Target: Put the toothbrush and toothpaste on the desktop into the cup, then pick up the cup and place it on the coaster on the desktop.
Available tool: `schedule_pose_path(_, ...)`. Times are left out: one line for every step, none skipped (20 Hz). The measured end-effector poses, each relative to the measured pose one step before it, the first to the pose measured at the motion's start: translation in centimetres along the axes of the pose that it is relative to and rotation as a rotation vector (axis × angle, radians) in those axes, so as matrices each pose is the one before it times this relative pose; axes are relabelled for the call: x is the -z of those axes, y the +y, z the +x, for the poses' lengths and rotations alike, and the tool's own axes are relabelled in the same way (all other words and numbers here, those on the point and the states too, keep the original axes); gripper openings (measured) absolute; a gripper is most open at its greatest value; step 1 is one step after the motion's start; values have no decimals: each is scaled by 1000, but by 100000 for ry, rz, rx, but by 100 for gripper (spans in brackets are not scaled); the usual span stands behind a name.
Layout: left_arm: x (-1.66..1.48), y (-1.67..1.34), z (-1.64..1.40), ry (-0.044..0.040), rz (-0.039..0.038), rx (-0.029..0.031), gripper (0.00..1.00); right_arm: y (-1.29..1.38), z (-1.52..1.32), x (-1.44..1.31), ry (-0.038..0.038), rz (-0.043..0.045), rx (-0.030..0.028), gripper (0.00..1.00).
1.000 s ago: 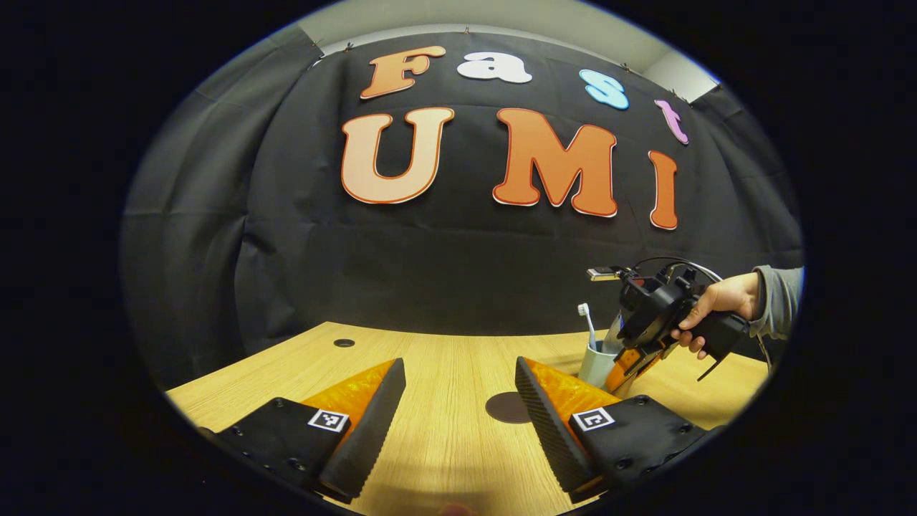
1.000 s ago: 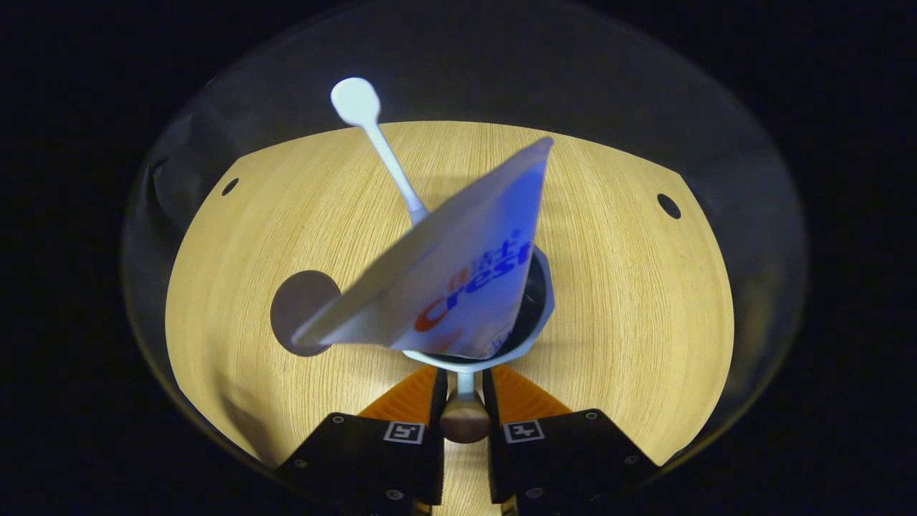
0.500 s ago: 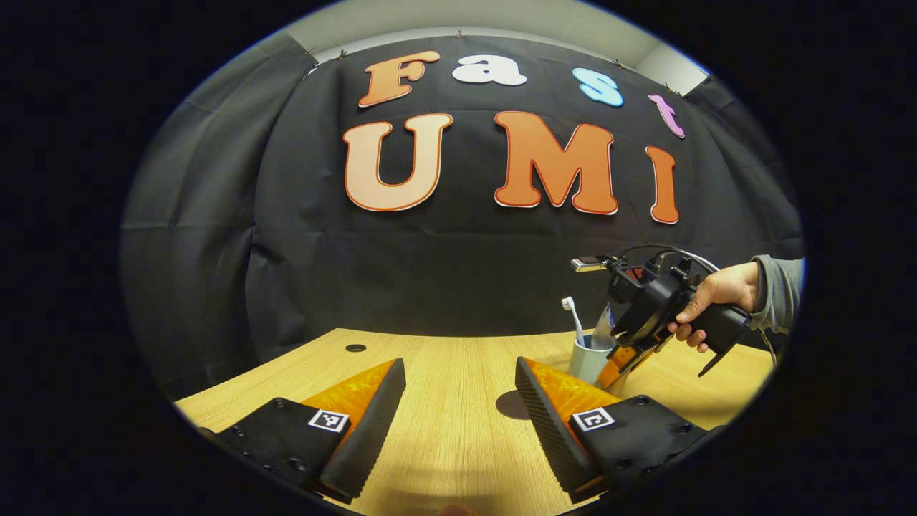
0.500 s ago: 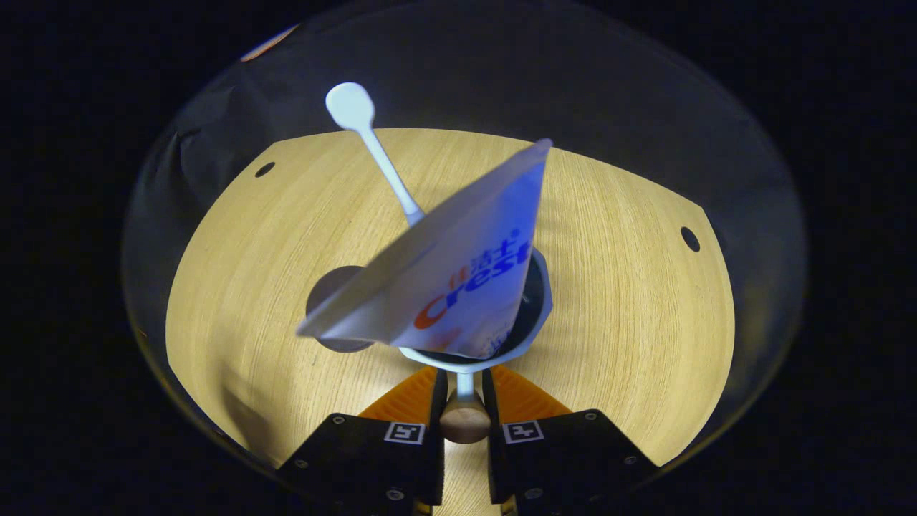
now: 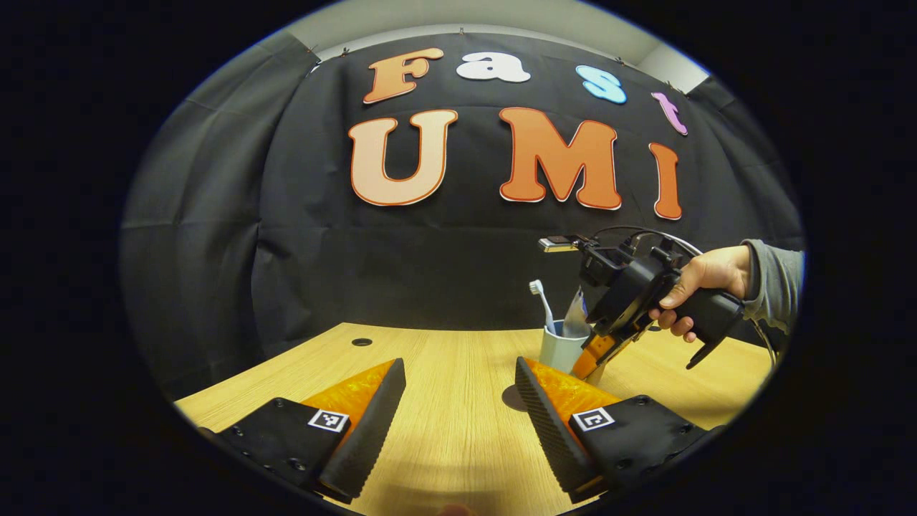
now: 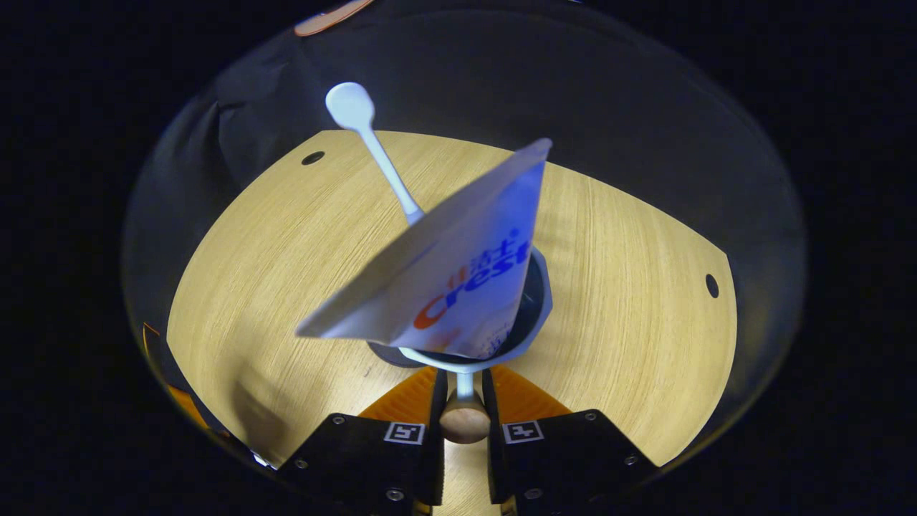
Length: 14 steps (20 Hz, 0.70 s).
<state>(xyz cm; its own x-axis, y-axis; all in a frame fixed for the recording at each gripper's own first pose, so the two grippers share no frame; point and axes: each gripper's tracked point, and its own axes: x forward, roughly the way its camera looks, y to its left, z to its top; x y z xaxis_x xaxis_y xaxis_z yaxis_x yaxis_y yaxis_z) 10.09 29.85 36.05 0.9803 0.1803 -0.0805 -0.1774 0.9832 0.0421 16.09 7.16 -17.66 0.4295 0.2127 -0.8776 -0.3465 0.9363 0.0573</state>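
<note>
From my station, the one piece of print I could make out was on the toothpaste [image 6: 466,287] standing in the cup [image 6: 546,304]. It was a brand word in red-orange and blue letters, with a few smaller characters above it, running across the white tube. I left that label unread. Each finger of the left gripper [image 5: 458,364] and of the right gripper [image 6: 464,380] carried a small black-and-white square marker [image 5: 328,420]. These were coded patterns that gave me no letters or numbers to read.

The desktop [image 6: 616,301] is pale matt wood with fine grain. The toothpaste [image 6: 458,279] tube looks glossy plastic. The left gripper's fingers [image 5: 544,423] carry ribbed black pads.
</note>
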Motion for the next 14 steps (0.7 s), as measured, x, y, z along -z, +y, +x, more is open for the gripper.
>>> schedule_pose_path(118,223,-135,138,-270,-460,98,-3,28,-3,418,-952,-802,25)
schedule_pose_path(88,266,-77,181,-462,-414,98,-23,44,-30,126,-1016,-305,25)
schedule_pose_path(145,214,-148,249,-361,-443,98,-41,76,-61,-48,-959,-248,25)
schedule_pose_path(115,389,-13,250,-256,-626,98,27,-24,-17,-83,-444,-503,25)
schedule_pose_path(93,120,100,332,-401,-434,98,42,57,-28,6,-762,-663,25)
schedule_pose_path(305,189,4,394,-605,-174,98,0,92,33,194,-881,-507,25)
schedule_pose_path(206,27,-17,657,-763,85,98,-42,-11,76,601,-970,-364,25)
schedule_pose_path(308,239,53,967,-596,-82,98,-18,12,64,648,-968,-515,25)
schedule_pose_path(359,116,19,659,-468,-294,98,1,-17,72,902,-391,-495,25)
schedule_pose_path(239,41,-47,359,-336,-198,98,108,-57,122,836,-57,-578,25)
schedule_pose_path(241,48,31,566,-441,-294,98,-12,-84,83,805,105,121,25)
schedule_pose_path(36,88,137,572,-503,-172,98,-32,-452,-309,-1004,-346,134,30)
schedule_pose_path(143,67,-2,283,-327,-127,98,-104,600,175,-54,-32,-238,25)
schedule_pose_path(-60,-59,161,331,-92,-203,98,-102,-217,83,914,500,-245,25)
